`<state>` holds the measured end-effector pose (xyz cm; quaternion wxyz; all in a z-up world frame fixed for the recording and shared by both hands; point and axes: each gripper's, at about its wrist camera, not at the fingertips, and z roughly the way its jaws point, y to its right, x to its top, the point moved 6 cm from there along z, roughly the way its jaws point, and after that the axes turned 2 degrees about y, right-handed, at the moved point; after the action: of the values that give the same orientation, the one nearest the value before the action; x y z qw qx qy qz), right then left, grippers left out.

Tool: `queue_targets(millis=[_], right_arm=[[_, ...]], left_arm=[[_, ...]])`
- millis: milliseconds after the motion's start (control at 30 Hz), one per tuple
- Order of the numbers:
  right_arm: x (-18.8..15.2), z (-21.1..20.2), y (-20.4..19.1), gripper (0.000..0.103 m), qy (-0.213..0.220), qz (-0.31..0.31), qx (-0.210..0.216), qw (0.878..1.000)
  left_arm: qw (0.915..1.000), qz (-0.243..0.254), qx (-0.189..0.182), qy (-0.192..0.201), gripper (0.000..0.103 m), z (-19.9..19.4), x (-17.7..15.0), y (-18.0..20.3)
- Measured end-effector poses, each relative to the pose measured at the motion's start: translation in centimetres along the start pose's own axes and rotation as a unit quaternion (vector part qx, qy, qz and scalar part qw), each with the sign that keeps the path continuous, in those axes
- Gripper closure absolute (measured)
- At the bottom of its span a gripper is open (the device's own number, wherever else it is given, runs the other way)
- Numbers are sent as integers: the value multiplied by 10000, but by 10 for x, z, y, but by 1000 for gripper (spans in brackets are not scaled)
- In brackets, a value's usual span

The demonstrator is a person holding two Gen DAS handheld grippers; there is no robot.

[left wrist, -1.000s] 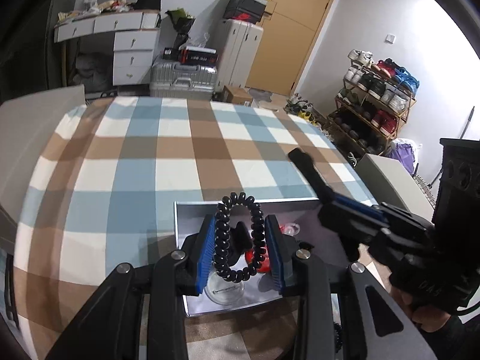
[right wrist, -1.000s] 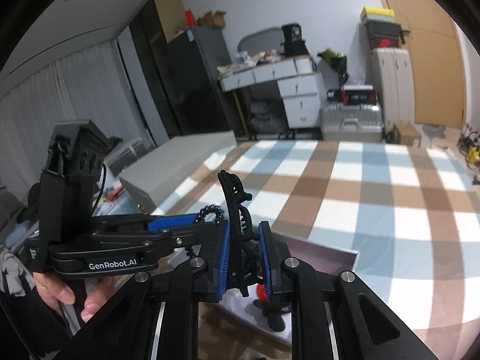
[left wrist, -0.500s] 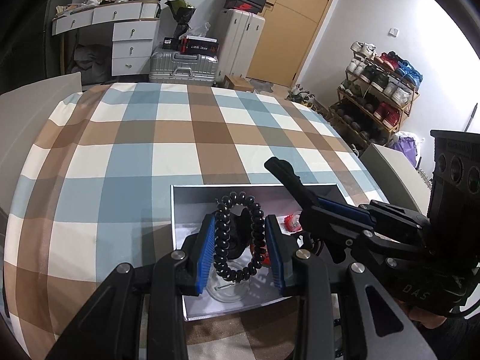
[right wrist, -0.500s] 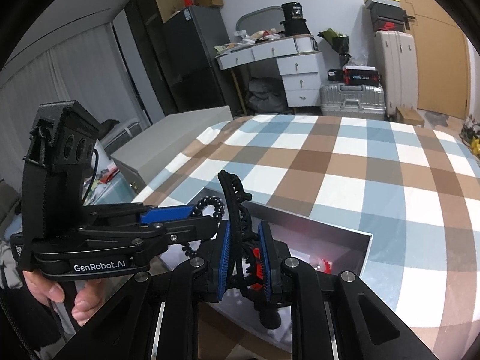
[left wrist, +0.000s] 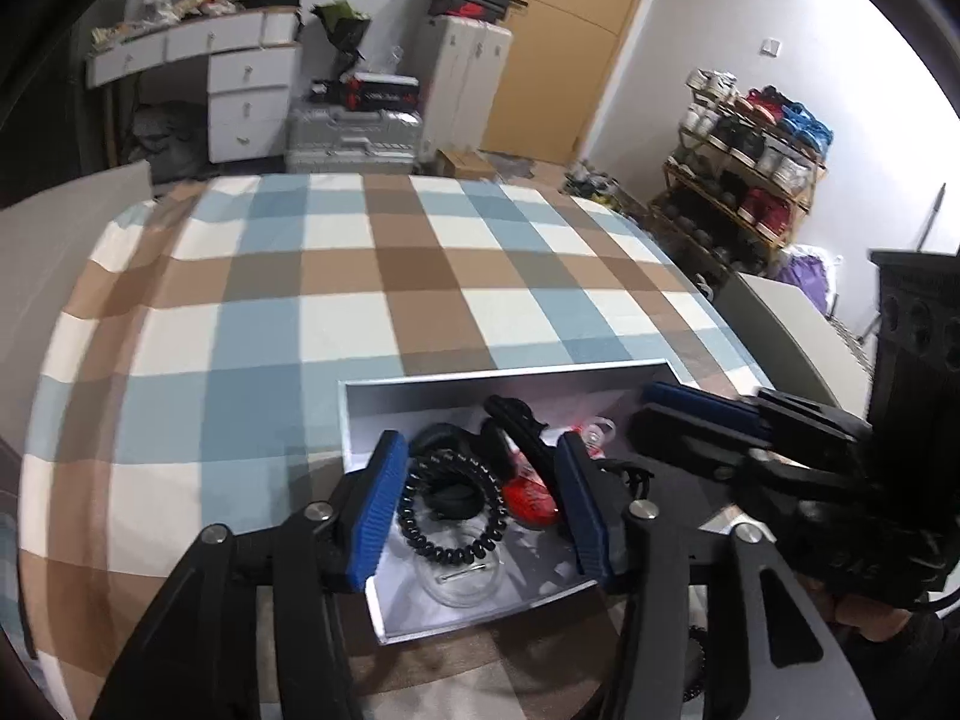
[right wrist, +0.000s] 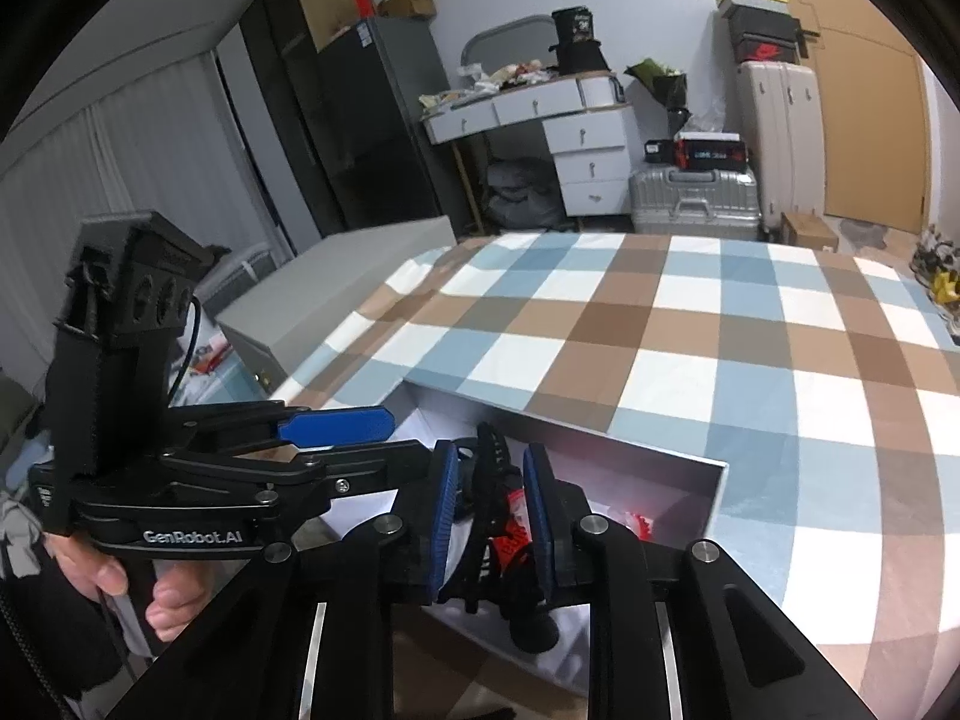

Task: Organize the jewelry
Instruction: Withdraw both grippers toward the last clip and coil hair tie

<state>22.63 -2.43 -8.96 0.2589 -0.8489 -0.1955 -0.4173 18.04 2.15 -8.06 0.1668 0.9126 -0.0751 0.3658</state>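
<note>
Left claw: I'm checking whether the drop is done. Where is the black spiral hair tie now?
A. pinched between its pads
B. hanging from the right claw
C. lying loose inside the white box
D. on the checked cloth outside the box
C: the hair tie lies on the floor of the box, with the left claw spread wide and touching neither side of it.

Black left gripper with blue ribbed pads, silver screws and white "GenRobot.AI" lettering (on its side); bare-skinned hand, dark sleeve, thin black cable. Right gripper matches.
</note>
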Motion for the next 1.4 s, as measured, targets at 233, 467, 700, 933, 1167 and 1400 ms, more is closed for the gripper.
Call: queue_targets(millis=[233,467,700,933,1167,1400], right_arm=[[-2,-44,-6,62,363,65,-89,9993],[-20,-81,-23,39,582,16,-134,9982],[-46,-107,-42,15,723,-51,-191,9972],[-84,-107,-43,13,374,4,-440,9983],[-122,-91,-38,14,-70,11,-620,9980],[-135,-68,-32,17,-430,-85,-818,9957]], left_arm=[[9986,85,424,319,37,-26,6,1],[9913,175,1060,763,20,-59,-1,7],[9880,398,1177,913,20,-72,-19,20],[9888,177,1169,911,3,-76,-48,21],[9914,-27,1217,486,3,-65,-91,19],[9908,-180,1314,261,3,-65,-116,11]])
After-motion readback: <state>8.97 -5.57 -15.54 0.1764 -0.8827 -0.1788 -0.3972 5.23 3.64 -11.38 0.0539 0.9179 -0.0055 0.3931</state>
